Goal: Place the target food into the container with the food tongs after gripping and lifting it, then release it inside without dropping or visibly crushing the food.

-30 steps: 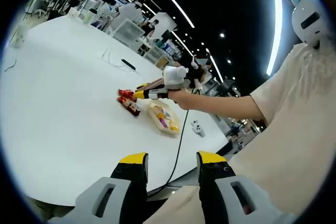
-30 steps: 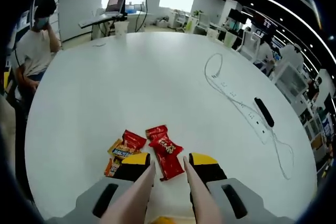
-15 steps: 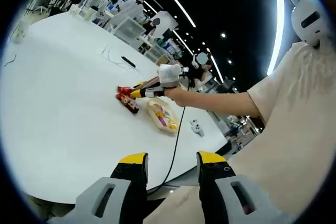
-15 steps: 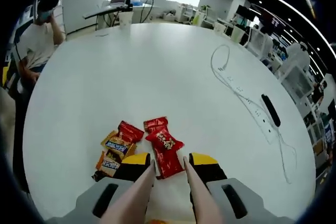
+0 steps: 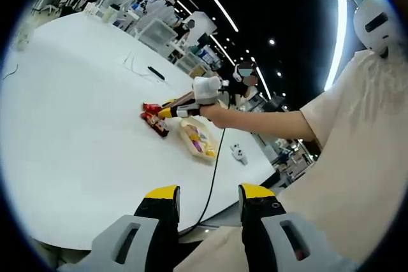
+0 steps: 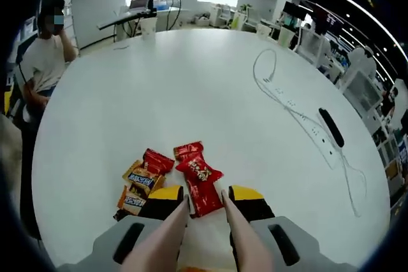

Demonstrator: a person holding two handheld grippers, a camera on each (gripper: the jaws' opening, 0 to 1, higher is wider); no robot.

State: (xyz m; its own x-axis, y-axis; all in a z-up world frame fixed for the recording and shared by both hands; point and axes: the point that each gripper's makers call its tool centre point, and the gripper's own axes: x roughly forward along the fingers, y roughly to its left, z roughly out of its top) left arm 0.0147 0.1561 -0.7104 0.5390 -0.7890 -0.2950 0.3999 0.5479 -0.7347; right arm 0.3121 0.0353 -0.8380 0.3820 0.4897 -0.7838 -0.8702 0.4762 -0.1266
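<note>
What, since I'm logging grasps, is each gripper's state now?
Left gripper: open, empty.
Right gripper: closed on the food tongs, whose tips straddle the red packet.

The right gripper (image 6: pixel 204 197) stands with its yellow-tipped jaws apart, holding pale tongs (image 6: pixel 171 230) whose two arms reach toward a red snack packet (image 6: pixel 198 178) on the white table (image 6: pixel 191 87). Just left of the red packet lie orange and red wrapped bars (image 6: pixel 141 179); right of it, a power strip (image 6: pixel 299 128)
</note>
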